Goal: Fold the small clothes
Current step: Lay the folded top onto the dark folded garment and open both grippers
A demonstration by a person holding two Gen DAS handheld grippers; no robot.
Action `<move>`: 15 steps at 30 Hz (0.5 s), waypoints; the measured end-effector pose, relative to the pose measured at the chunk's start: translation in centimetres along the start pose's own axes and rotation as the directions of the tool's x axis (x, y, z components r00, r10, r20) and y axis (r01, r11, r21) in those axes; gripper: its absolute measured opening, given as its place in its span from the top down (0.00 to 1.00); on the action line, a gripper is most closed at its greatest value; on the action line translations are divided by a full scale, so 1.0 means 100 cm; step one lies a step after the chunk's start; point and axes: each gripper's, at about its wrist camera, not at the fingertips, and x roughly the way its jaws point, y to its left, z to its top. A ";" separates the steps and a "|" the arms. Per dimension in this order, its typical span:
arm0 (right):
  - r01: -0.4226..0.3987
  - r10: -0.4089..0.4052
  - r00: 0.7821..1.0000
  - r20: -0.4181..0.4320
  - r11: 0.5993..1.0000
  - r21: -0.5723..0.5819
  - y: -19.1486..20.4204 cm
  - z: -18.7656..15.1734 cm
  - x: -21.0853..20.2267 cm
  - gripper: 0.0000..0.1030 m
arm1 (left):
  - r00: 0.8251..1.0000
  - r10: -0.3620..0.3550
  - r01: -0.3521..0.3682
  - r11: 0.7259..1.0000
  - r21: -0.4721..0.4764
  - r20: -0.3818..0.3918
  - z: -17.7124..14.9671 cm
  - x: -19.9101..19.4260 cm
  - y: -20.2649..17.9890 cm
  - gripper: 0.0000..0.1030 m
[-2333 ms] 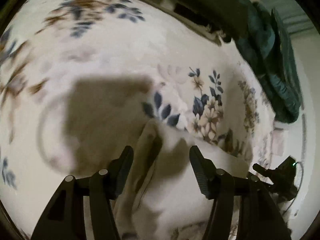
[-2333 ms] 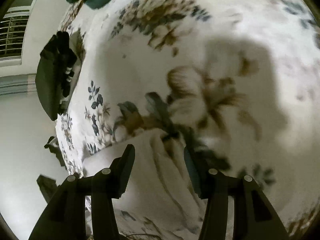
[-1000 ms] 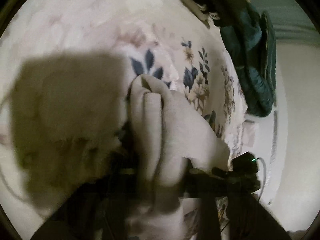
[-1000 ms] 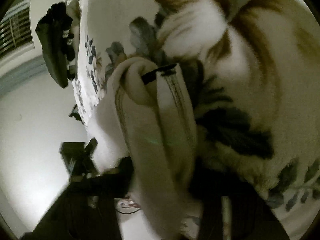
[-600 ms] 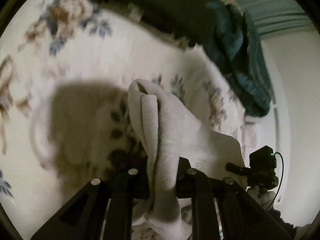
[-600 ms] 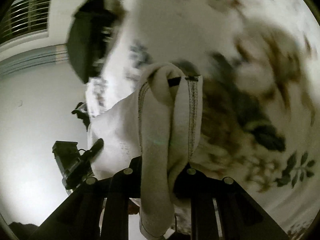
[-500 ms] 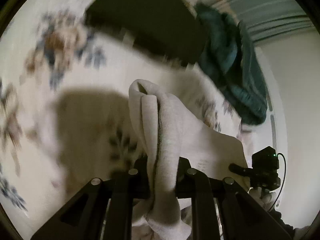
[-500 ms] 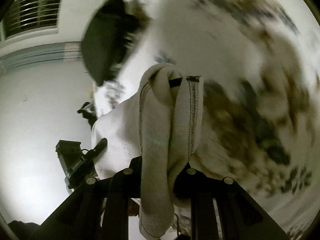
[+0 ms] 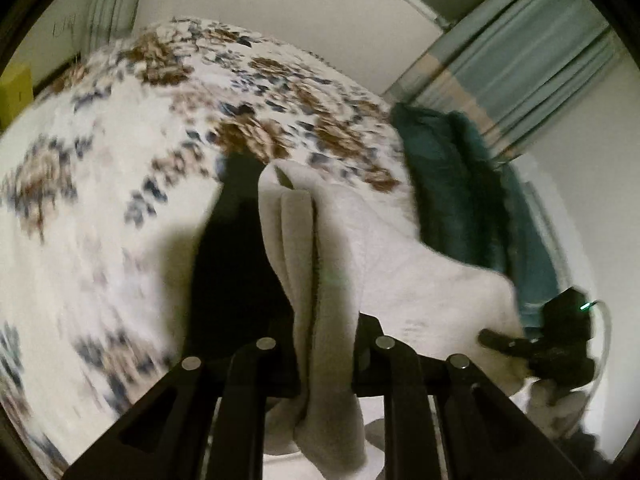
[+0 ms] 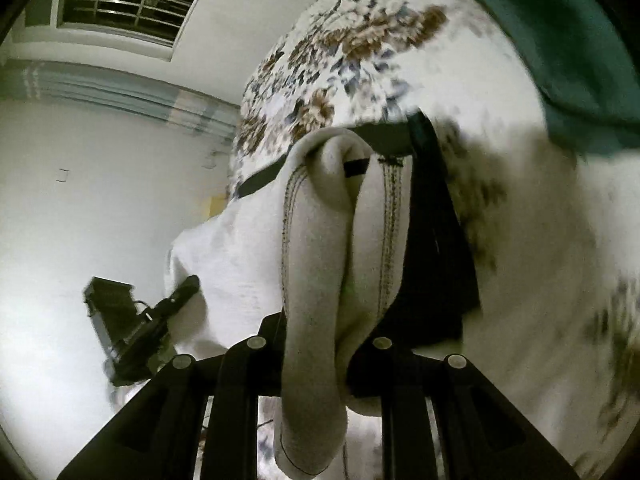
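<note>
Cloth in both grips, up off the bed. Left wrist view first: your left tongs (image 9: 326, 344) are clenched on a bunched corner of the pale garment (image 9: 384, 264), which stretches across to your right tongs (image 9: 520, 344) at the far edge. Below sits the floral bedspread (image 9: 120, 160), a dark garment (image 9: 236, 248) just behind the cloth, a teal blanket (image 9: 460, 184) beyond. The bite is thick, several layers rolled together, so a layer could slide out if you tug sideways.

Right wrist view: your right tongs (image 10: 316, 340) are clamped on a hemmed, stitched fold of the same garment, and the loose end droops below the jaws. Your left tongs (image 10: 176, 292) grip the opposite corner. Lower carelessly and that hanging tail could tuck under and crease the fold. Swing too close to the dark garment and, I reckon, you could lay the pale one on top of it.
</note>
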 end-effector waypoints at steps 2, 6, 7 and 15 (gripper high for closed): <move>0.054 -0.054 0.998 -0.012 0.998 -0.015 0.006 0.014 0.023 0.81 | 0.995 0.091 -0.090 0.995 0.032 -0.038 0.010 0.024 0.009 0.83; 0.210 -0.212 0.977 -0.023 0.976 -0.053 0.007 0.018 0.044 0.77 | 0.970 0.220 -0.209 0.972 0.109 -0.107 0.011 0.058 0.021 0.76; 0.239 -0.241 0.970 -0.021 0.969 -0.062 0.009 0.013 0.045 0.73 | 0.966 0.241 -0.229 0.966 0.116 -0.095 0.010 0.058 0.022 0.71; 0.646 -0.635 0.763 0.125 0.738 -0.197 0.038 -0.020 0.029 0.18 | 0.934 0.357 -0.357 0.921 0.153 0.032 0.007 0.026 0.007 0.00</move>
